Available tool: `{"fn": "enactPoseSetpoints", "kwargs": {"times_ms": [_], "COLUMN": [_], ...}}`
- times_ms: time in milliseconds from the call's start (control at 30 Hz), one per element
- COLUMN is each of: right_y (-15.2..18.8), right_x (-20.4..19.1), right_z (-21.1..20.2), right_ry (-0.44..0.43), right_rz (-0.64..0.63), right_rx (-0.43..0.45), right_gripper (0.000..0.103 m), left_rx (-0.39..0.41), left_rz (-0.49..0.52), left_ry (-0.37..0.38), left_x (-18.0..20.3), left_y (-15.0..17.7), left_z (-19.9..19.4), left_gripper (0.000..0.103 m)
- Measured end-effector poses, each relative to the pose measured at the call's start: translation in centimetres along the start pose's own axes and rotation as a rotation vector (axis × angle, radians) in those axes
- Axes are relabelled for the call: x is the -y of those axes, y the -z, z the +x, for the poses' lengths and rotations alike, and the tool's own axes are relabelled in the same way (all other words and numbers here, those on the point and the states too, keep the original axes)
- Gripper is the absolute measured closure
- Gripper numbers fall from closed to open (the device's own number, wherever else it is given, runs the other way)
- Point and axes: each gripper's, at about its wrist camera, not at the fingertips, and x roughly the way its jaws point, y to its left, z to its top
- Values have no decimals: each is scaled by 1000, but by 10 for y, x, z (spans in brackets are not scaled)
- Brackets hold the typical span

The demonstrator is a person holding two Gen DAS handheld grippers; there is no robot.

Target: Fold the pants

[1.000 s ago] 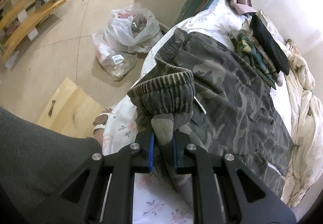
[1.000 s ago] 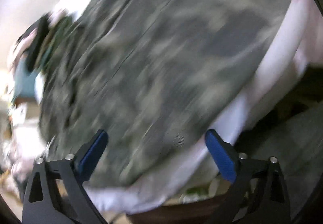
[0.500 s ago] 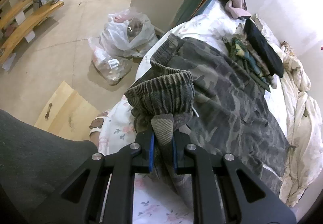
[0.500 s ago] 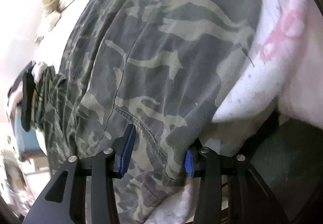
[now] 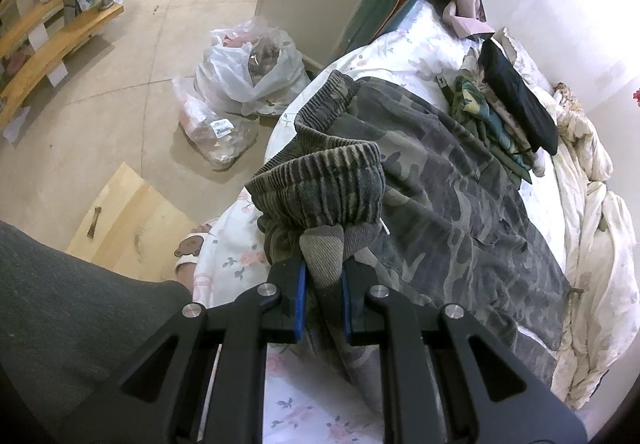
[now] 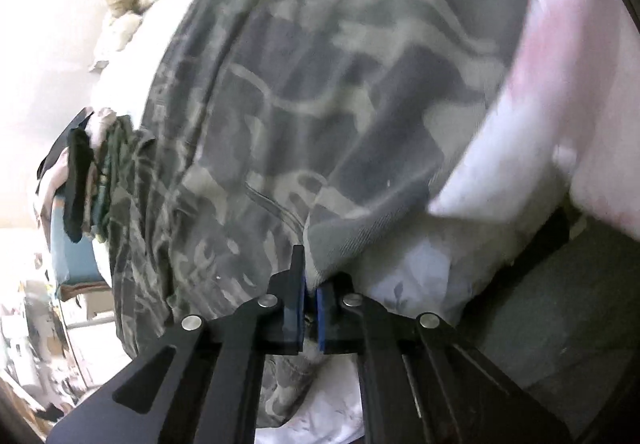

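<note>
Camouflage pants [image 5: 452, 179] lie spread across a bed with a floral sheet [image 5: 308, 412]. My left gripper [image 5: 323, 280] is shut on the bunched ribbed waistband [image 5: 320, 195], which is lifted a little off the bed near its left edge. In the right wrist view the same pants [image 6: 320, 83] fill the frame, and my right gripper [image 6: 311, 284] is shut on a fold of their near edge [image 6: 340, 240], at the bed's edge.
A stack of folded clothes [image 5: 504, 115] lies beyond the pants by the wall, and a cream duvet [image 5: 592, 228] lies at the right. On the floor to the left are plastic bags [image 5: 244, 75] and a wooden board [image 5: 128, 219]. A grey-clad leg [image 5: 72, 308] stands near.
The right gripper's jaws went from wide open above the pants to shut on the pants' near edge. The left gripper keeps its hold on the waistband, barely moved.
</note>
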Motion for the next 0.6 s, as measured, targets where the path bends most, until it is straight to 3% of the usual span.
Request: {"fn": "enactPoseSetpoints", "kwargs": {"times_ms": [200,267,433,600], "right_y": [-7,-13,-40,-61], "right_x": [-26,-37,-41,-80], "right_z": [-34,-34,-30,-30], "right_ry": [-34,-27,-7,-61], "right_rz": [-57,-99,-63,-113], "right_rx": [101,122,166,230], "right_gripper": [102,102,102,103], "left_rx": [6,4,7,39], "left_rz": [-10,-12,-2,0], "left_ry": [19,25,47,65], "left_x": [-2,-2,8,23], "left_y": [-7,-9,-20,-36], "left_z": [-3,-4,-7,-15], "left_gripper": [93,93,93,93]}}
